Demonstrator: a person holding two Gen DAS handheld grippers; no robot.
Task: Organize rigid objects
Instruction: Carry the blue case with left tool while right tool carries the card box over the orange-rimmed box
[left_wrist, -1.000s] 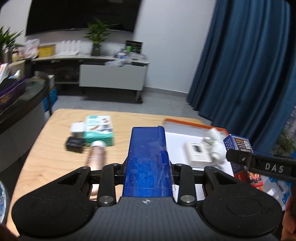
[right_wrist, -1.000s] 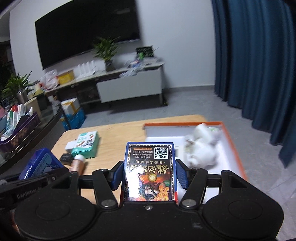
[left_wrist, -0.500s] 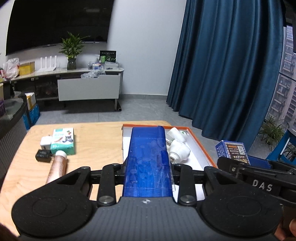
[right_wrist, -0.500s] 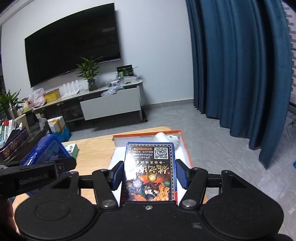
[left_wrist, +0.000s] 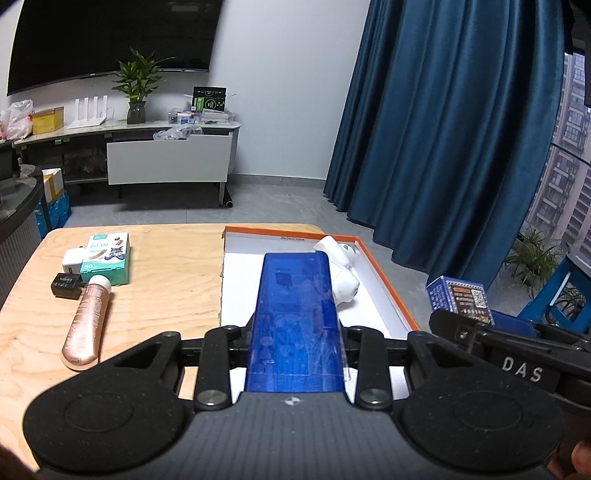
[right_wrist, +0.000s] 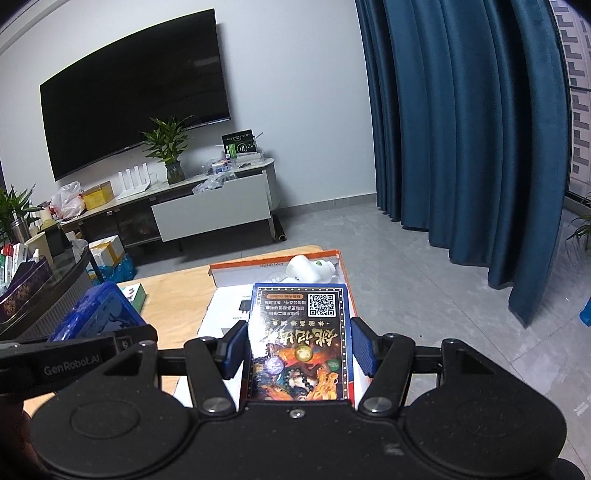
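2 grippers over an orange-rimmed tray on a wooden table, left gripper clamped on a blue translucent case, right gripper clamped on a printed card box, white bottles lying in the tray's far corner

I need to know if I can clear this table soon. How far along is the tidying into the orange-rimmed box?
Partly done. Already in the box: white rounded items. In hand: the left gripper is shut on a blue case and the right gripper is shut on a printed card box, both over the box. Left on the table: a teal carton, white adapter, black adapter and copper bottle.
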